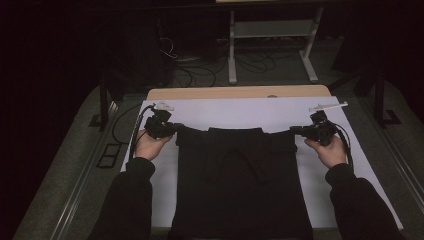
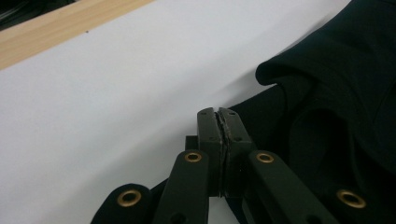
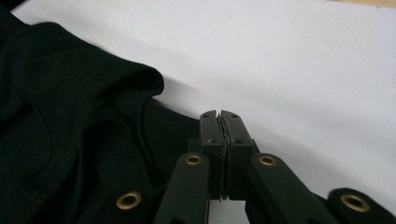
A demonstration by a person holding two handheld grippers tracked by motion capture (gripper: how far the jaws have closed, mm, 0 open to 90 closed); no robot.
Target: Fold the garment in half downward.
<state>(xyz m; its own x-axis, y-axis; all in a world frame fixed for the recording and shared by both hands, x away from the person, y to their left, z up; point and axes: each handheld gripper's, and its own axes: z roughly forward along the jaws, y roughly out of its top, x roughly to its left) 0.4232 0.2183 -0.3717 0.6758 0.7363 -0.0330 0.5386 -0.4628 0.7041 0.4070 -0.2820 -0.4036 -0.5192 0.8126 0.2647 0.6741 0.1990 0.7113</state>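
Observation:
A black garment [image 1: 240,185] lies spread on the white sheet [image 1: 240,111], folded over itself, its far edge pulled taut between both hands. My left gripper [image 1: 172,129] pinches the garment's far left corner. In the left gripper view the jaws [image 2: 218,113] are pressed together on a thin edge of the black cloth [image 2: 336,93], which bulges to their right. My right gripper [image 1: 296,131] pinches the far right corner. The right gripper view has its jaws [image 3: 220,115] shut on the cloth [image 3: 70,116], which spreads to their left.
The white sheet covers a wooden table whose far edge [image 1: 240,92] is bare. Bare sheet lies beyond the garment and beside it on both sides. Behind the table stand a white metal frame [image 1: 270,30] and loose cables [image 1: 195,70] on the dark floor.

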